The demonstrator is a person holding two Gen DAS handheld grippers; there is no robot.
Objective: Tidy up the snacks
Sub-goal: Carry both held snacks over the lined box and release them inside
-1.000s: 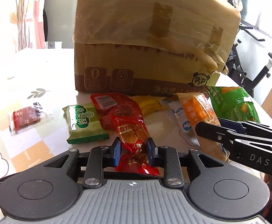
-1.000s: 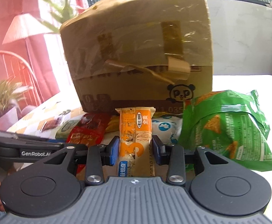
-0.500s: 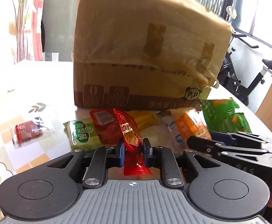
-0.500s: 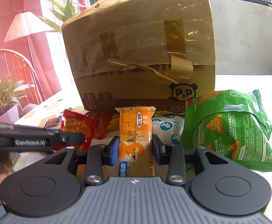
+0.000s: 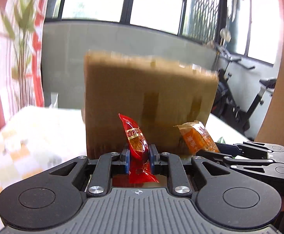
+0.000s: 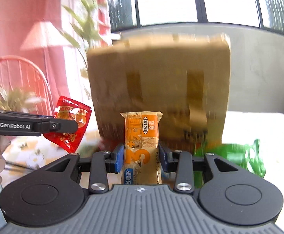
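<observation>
Left tongs (image 5: 138, 157) clenched tight on the glossy red plastic snack packet (image 5: 136, 138), blue pads biting its waist, the top standing up above the jaws and the tail hanging below. A second ago those jaws sat wider around it down on the table; now they have closed in and the packet is up in the air with me.

Right tongs (image 6: 141, 159) are gripping the orange-and-cream wrapped cereal bar (image 6: 142, 136), upright between the pads, the same hold as before, only higher now: the bar clears the table where earlier it stood among the pile.

Looking outward, both views have tipped upward. The tall brown taped cardboard box (image 5: 151, 97) that filled the frame a second ago now shows its top edge, with windows above it. It is blurred in both views. From the right camera I see the left tongs off to the left with the red packet poking past their tip, well apart from my bar. The crinkled green chip bag (image 6: 245, 156) lies low on the right, on the white patterned table (image 6: 259, 124).

Room: open air above the box's top edge, bare tabletop left of the box in the left view. An exercise bike (image 5: 245, 105) stands beyond the table's right edge.
</observation>
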